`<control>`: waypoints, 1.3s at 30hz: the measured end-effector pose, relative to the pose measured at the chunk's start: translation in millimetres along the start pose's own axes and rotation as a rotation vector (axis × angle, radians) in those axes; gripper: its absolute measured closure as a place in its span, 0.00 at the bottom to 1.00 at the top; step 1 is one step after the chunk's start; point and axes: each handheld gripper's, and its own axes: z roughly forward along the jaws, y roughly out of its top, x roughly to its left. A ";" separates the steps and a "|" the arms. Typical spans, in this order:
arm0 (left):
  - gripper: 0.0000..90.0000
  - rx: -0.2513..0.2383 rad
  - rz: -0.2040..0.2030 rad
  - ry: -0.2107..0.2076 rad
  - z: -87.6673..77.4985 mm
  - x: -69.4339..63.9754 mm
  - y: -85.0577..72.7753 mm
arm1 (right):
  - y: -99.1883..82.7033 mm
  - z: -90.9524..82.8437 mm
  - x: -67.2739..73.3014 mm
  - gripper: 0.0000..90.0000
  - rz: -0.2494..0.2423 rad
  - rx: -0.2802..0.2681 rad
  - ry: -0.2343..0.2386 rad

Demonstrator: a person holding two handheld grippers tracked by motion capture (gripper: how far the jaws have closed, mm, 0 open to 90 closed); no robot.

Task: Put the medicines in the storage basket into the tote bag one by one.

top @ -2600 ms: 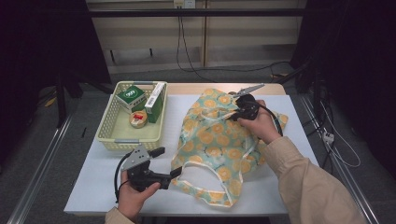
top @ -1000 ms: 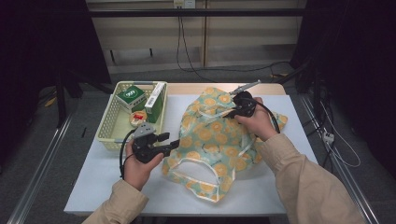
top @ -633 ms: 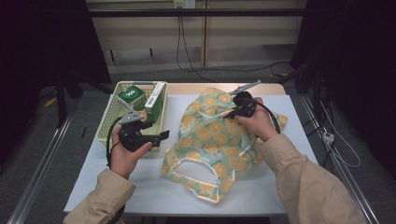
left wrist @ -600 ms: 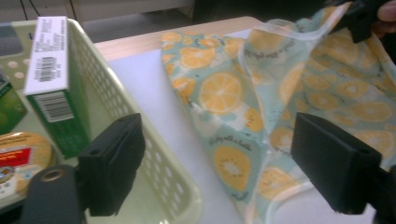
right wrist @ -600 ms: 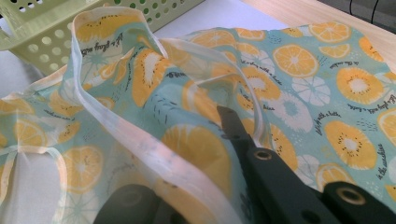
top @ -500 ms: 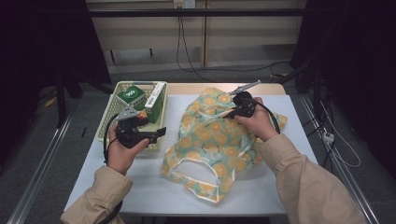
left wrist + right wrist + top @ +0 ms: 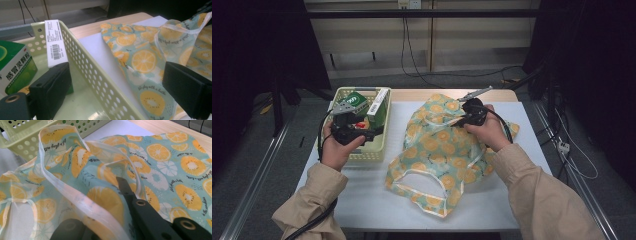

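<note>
A teal bag printed with orange slices (image 7: 442, 150) (image 7: 142, 57) (image 7: 162, 152) lies crumpled on the white table (image 7: 362, 190). My right gripper (image 7: 458, 120) (image 7: 117, 188) is shut on a fold of its pale-edged upper rim. My left gripper (image 7: 371, 131) (image 7: 117, 72) hovers over the right side of a pale green perforated basket (image 7: 362, 157) (image 7: 95, 82). Its jaws have just been opening and stand wide, one inside the basket and one over the bag's edge. The basket wall runs between them untouched.
A green box (image 7: 354, 100) (image 7: 15, 67) and a white barcoded box (image 7: 379, 102) (image 7: 55, 42) stand in the basket. The bag's looped handle (image 7: 422, 180) lies flat toward the table's front edge. Cables run across the floor beyond the table.
My left hand has let go of the bag's front edge and moved left and away to the basket, its jaws spreading. The bag's front has settled flat. My right hand has stayed put.
</note>
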 end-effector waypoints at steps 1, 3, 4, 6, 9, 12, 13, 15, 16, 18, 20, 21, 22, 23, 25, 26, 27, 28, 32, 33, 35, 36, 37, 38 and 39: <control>0.09 0.006 0.005 0.004 0.1 1.5 1.3 | -0.2 0.0 -0.3 1.00 -0.001 0.002 0.000; 0.09 0.014 0.020 0.015 0.5 4.2 3.6 | -0.2 -0.1 -0.2 1.00 0.000 0.002 -0.002; 0.09 0.018 0.019 0.013 0.9 5.5 4.4 | 0.0 -0.2 0.0 1.00 0.000 0.002 -0.001; 0.08 0.015 0.014 0.013 1.6 8.8 5.2 | 0.2 0.2 0.3 1.00 0.000 0.002 -0.001; 0.07 0.026 0.023 0.030 2.7 13.6 4.9 | 0.0 1.2 -0.3 1.00 -0.003 0.008 -0.001; 0.07 0.027 0.027 0.042 3.2 20.2 2.9 | 0.6 0.3 -1.5 1.00 0.002 0.002 0.001; 0.07 0.029 0.025 0.049 3.3 22.6 2.2 | 0.7 0.0 -1.6 1.00 0.001 0.005 0.001; 0.07 0.032 0.019 0.066 3.1 27.8 0.7 | 0.7 -0.3 -1.0 1.00 -0.007 0.009 0.003; 0.07 0.035 0.019 0.069 3.6 30.4 -0.1 | 0.9 -0.6 -0.4 1.00 -0.009 0.009 0.006; 0.07 0.039 0.025 0.079 4.3 35.5 -1.4 | 1.5 -1.3 -0.2 1.00 -0.007 0.003 0.010; 0.07 0.050 0.028 0.085 5.7 40.5 -2.0 | 2.2 -1.8 -0.6 1.00 -0.006 0.006 0.008; 0.07 0.052 0.026 0.090 6.7 42.6 -2.5 | 2.5 -2.0 -0.6 1.00 -0.007 0.004 0.008; 0.07 0.051 0.025 0.095 7.3 45.1 -3.2 | 2.6 -2.1 -0.6 1.00 -0.009 0.003 0.010; 0.07 0.049 0.018 0.100 8.7 47.6 -4.2 | 2.5 -1.7 -0.4 1.00 -0.008 0.003 0.013; 0.07 0.073 0.021 0.114 11.8 52.8 -6.2 | 2.0 -0.4 0.5 1.00 -0.012 0.008 0.014; 0.07 0.078 0.029 0.127 13.6 55.4 -7.4 | 2.2 0.0 1.1 1.00 -0.011 0.008 0.014; 0.08 0.095 0.022 0.127 15.5 57.8 -7.9 | 2.5 0.1 1.7 1.00 -0.012 0.007 0.016; 0.08 0.105 0.003 0.125 17.3 60.1 -7.3 | 2.8 0.3 2.1 1.00 -0.012 0.004 0.018; 0.09 0.107 0.054 0.133 21.9 65.6 -1.6 | 2.8 1.3 3.1 1.00 -0.018 0.008 0.024; 0.09 0.117 0.063 0.139 24.1 66.4 -0.3 | 2.7 1.3 3.2 1.00 -0.018 0.008 0.024; 0.09 0.138 0.080 0.137 28.9 68.8 0.5 | 2.6 1.0 3.0 1.00 -0.019 0.007 0.026; 0.09 0.148 0.079 0.137 32.5 69.9 -0.8 | 2.6 0.7 2.8 1.00 -0.016 0.005 0.027; 0.09 0.164 0.085 0.147 35.6 70.9 -3.1 | 2.5 0.5 2.6 1.00 -0.015 0.004 0.027; 0.09 0.177 0.090 0.139 38.6 73.7 -5.9 | 2.4 0.1 2.2 1.00 -0.017 0.003 0.027; 0.09 0.175 0.106 0.161 41.6 75.2 -8.9 | 2.1 -0.2 2.0 1.00 -0.016 0.002 0.027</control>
